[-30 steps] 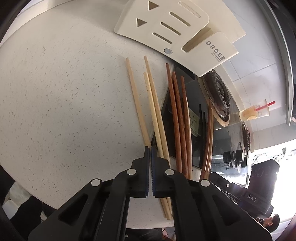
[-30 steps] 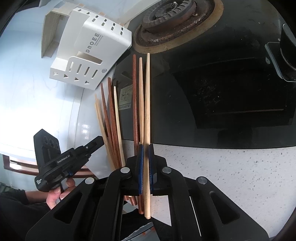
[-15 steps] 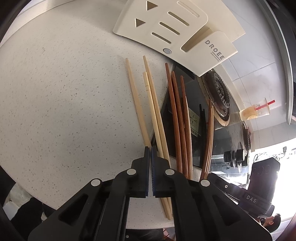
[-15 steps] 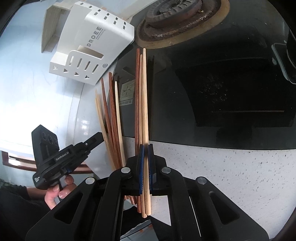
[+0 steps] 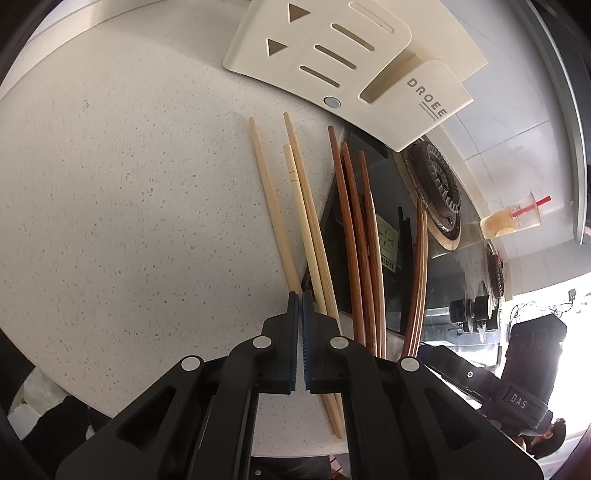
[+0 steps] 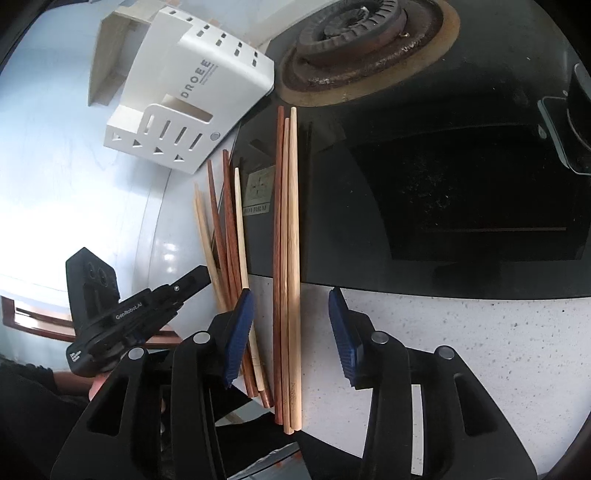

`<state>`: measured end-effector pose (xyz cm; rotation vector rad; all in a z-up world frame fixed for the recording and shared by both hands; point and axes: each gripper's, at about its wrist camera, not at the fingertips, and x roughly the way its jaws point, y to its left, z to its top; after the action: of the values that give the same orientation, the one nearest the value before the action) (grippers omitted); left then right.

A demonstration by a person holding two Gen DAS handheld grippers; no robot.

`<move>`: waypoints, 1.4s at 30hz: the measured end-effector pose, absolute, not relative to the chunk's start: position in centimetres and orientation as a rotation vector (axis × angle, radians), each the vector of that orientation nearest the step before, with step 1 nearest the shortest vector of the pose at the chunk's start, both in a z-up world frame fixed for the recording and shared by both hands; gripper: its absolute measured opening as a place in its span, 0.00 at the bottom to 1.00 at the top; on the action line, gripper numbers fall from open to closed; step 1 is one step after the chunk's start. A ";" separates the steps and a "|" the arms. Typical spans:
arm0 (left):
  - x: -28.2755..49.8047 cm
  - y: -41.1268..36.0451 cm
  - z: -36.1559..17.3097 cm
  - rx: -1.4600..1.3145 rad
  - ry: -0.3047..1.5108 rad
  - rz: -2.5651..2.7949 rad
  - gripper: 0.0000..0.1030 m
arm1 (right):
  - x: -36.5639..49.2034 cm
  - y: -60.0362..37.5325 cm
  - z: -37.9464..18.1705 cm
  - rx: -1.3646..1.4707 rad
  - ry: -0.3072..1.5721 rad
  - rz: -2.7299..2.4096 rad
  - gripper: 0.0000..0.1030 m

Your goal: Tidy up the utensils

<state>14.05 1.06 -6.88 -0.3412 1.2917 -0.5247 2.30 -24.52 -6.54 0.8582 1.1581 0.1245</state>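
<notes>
Several chopsticks lie in a row across the edge of the counter and the black glass hob. In the left wrist view three pale ones [image 5: 306,229] lie left of three dark brown ones [image 5: 358,240], with a further bundle [image 5: 419,273] to the right. My left gripper [image 5: 299,302] is shut and empty, just above the pale ones' near ends. My right gripper [image 6: 291,317] is open, its jaws on either side of a bundle of one pale and two brown chopsticks [image 6: 286,258] lying on the hob edge. A white utensil holder [image 6: 192,99] lies on its side behind them.
The speckled white counter [image 5: 129,203] spreads left. A gas burner [image 6: 351,33] sits on the hob beyond the chopsticks. A plastic drink cup [image 5: 513,218] stands far back by the tiled wall. The left gripper also shows in the right wrist view [image 6: 129,317].
My right gripper has opened and let go of the pale chopstick, which now lies with two brown ones between its jaws. My left gripper has barely moved.
</notes>
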 end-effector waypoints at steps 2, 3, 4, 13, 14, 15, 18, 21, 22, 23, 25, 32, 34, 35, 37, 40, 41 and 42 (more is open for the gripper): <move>14.0 1.0 -6.9 -0.341 1.292 -0.524 0.02 | 2.3 -24.5 -6.6 0.859 1.160 0.124 0.41; 14.0 1.0 -6.9 -0.340 1.292 -0.524 0.02 | 2.4 -24.5 -6.6 0.856 1.161 0.126 0.41; 14.0 1.0 -6.9 -0.339 1.291 -0.524 0.02 | 2.4 -24.4 -6.6 0.855 1.162 0.132 0.41; 14.0 0.9 -6.8 -0.335 1.291 -0.526 0.02 | 2.7 -24.2 -7.6 0.876 1.183 0.163 0.17; 14.0 1.0 -6.8 -0.334 1.291 -0.525 0.02 | 2.6 -24.2 -7.6 0.880 1.183 0.164 0.17; 14.0 1.0 -6.8 -0.334 1.291 -0.525 0.02 | 2.6 -24.3 -7.6 0.887 1.183 0.165 0.17; 13.9 1.0 -6.8 -0.332 1.289 -0.524 0.02 | 2.5 -24.4 -7.6 0.902 1.182 0.167 0.17; 13.9 0.9 -6.8 -0.328 1.290 -0.524 0.02 | 2.4 -24.4 -7.7 0.914 1.179 0.168 0.13; 14.0 0.9 -6.8 -0.328 1.289 -0.524 0.02 | 2.4 -24.4 -7.6 0.914 1.177 0.171 0.11; 14.0 0.8 -6.7 -0.328 1.288 -0.524 0.02 | 2.4 -24.3 -7.6 0.912 1.176 0.172 0.11; 13.9 0.7 -6.7 -0.326 1.286 -0.524 0.02 | 2.3 -24.3 -7.5 0.911 1.177 0.178 0.09; 13.8 0.7 -6.6 -0.329 1.286 -0.523 0.02 | 2.3 -24.4 -7.5 0.918 1.172 0.182 0.08; 13.8 0.8 -6.8 -0.332 1.289 -0.523 0.02 | 2.4 -24.4 -7.5 0.926 1.174 0.183 0.08; 13.8 0.9 -6.9 -0.334 1.292 -0.521 0.02 | 2.4 -24.5 -7.5 0.927 1.175 0.184 0.07; 13.9 1.0 -6.9 -0.336 1.293 -0.522 0.03 | 2.5 -24.4 -7.5 0.929 1.179 0.190 0.08; 13.9 1.1 -6.9 -0.335 1.291 -0.522 0.03 | 2.6 -24.5 -7.7 0.950 1.181 0.198 0.08; 13.9 1.2 -6.8 -0.335 1.291 -0.522 0.03 | 2.6 -24.5 -7.7 0.954 1.180 0.201 0.08; 13.9 1.2 -6.8 -0.335 1.290 -0.522 0.03 | 2.6 -24.5 -7.8 0.962 1.178 0.204 0.08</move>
<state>13.89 1.23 -6.82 -0.3354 1.2903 -0.5218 2.61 -24.50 -7.82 0.9620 1.1781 0.2039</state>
